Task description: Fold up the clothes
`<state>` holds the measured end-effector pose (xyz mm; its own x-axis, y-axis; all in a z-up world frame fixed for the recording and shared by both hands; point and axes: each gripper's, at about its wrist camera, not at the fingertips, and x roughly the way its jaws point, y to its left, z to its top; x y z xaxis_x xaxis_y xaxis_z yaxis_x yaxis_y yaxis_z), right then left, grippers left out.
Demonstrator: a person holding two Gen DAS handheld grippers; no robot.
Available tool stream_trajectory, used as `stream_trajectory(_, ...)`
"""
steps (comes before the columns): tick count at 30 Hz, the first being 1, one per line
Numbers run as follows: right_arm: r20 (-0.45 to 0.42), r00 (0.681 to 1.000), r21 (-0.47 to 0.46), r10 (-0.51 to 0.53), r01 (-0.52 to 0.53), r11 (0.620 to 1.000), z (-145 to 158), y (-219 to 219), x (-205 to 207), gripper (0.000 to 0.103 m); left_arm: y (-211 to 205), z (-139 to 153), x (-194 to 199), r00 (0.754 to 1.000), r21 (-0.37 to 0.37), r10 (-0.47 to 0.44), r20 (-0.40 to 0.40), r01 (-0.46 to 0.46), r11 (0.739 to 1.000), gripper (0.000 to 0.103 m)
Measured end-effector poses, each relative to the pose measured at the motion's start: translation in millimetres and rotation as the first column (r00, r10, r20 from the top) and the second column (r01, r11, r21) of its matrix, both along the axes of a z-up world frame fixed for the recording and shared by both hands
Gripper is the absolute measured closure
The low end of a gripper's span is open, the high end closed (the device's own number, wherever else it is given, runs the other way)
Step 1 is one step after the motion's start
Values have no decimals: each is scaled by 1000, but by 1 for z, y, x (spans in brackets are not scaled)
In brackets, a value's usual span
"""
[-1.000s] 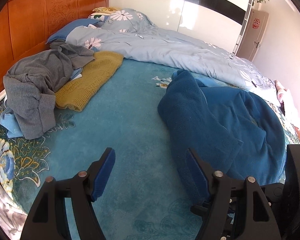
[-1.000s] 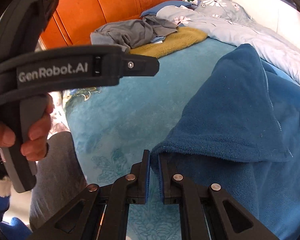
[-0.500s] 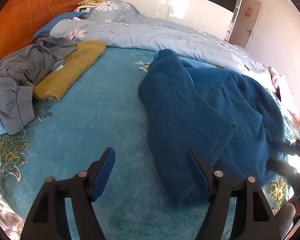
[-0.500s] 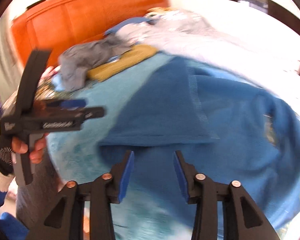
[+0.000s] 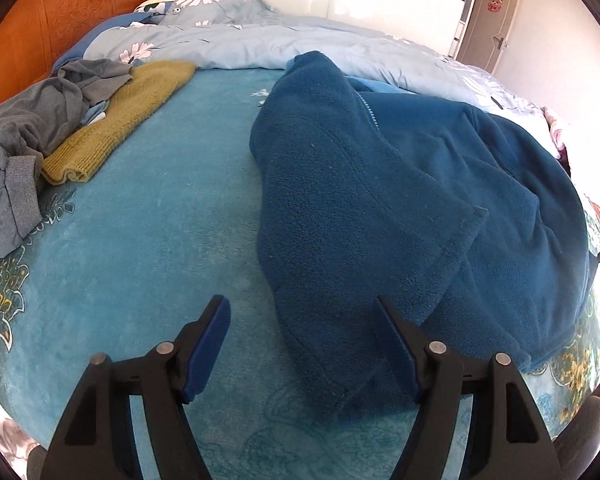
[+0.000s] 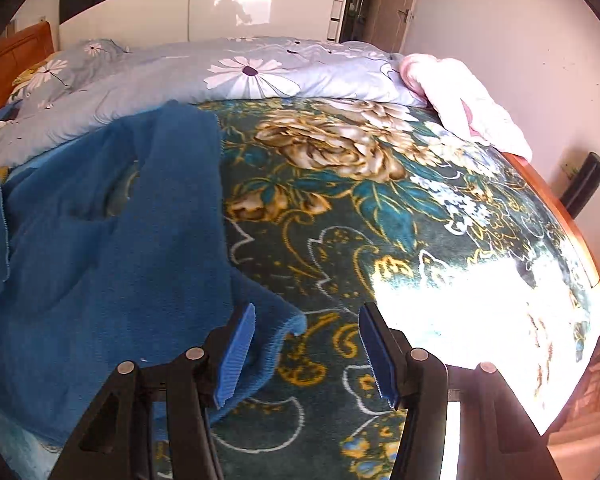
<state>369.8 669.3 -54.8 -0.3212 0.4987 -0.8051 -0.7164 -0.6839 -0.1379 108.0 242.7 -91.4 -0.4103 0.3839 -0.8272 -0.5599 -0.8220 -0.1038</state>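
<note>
A dark blue fleece jacket (image 5: 380, 184) lies spread on the bed, one side folded over its middle. My left gripper (image 5: 300, 348) is open and empty just above the jacket's near left edge. In the right wrist view the jacket (image 6: 112, 248) fills the left half. My right gripper (image 6: 306, 356) is open and empty, its left finger over the jacket's ribbed hem corner (image 6: 288, 328).
A grey garment (image 5: 32, 128) and a mustard knit (image 5: 128, 108) lie at the left by the orange headboard (image 5: 80, 20). A pale floral duvet (image 5: 300, 44) runs along the far side. A pink cloth (image 6: 468, 108) lies at the bed's far right corner.
My right gripper opened, let go of the jacket's edge and swung to the jacket's right hem. My left gripper moved right and closer to the jacket, still open.
</note>
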Motion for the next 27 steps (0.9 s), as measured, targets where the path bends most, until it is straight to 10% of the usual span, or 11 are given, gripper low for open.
stream_trajectory(10,17,1000,-85,24,-23,996,-34,14,2,46,13,-3,27,994,-6,-107,-11,107,994,29)
stream_trajectory(18,8,998,-93,59,-58,994,-34,4,-6,85,16,-10,24,999,-33,-49,-18,48,998,30)
stream_trajectory(27,30,995,-17,90,-90,996,-6,-24,-8,94,6,-12,11,997,-95,60,-57,-66,993,90)
